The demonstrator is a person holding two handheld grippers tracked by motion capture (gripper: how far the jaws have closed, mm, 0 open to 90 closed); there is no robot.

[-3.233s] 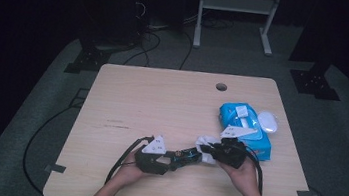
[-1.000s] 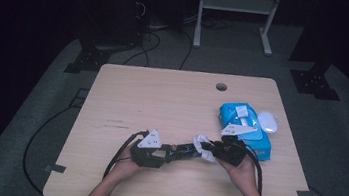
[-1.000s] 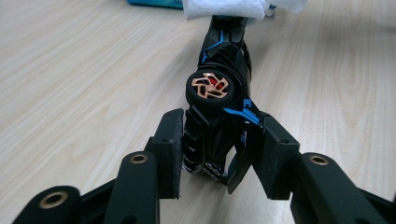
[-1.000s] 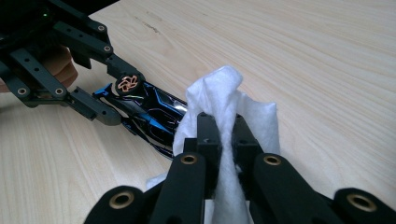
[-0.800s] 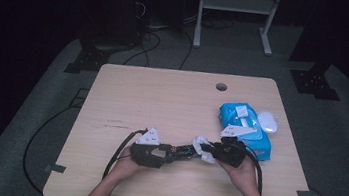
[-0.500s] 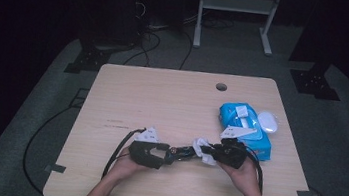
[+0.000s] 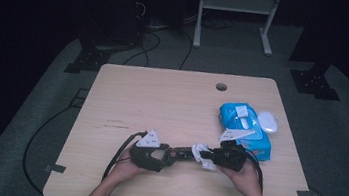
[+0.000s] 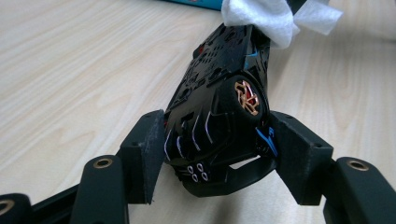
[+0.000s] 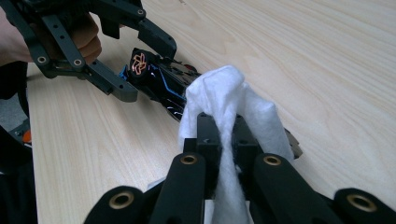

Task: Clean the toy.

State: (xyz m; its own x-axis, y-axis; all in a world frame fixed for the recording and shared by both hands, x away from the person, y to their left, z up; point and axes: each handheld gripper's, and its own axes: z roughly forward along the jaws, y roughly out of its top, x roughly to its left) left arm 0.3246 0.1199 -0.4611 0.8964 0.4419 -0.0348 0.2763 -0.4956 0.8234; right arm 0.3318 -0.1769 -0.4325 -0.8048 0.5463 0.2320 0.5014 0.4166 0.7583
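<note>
- High view: the toy car (image 7: 181, 154) lies on the table (image 7: 162, 101) toward its 6 o'clock edge, between the left gripper (image 7: 161, 156) at the car's 9 o'clock and the right gripper (image 7: 208, 157) at its 3 o'clock. A blue wipes pack (image 7: 253, 138) sits at 1 o'clock from the car, with a white mouse (image 7: 268, 121) beside it.
- Left gripper view: the jaws have just been opening; the black car (image 8: 219, 116) stands between the pads (image 8: 148, 154), nose toward 12 o'clock, and I cannot tell whether they press it.
- Right gripper view: the jaws are clenched on a white wipe (image 9: 229, 112), which drapes over the car's (image 9: 159, 77) near end; the left gripper (image 9: 126, 60) flanks the far end at 10 o'clock.
</note>
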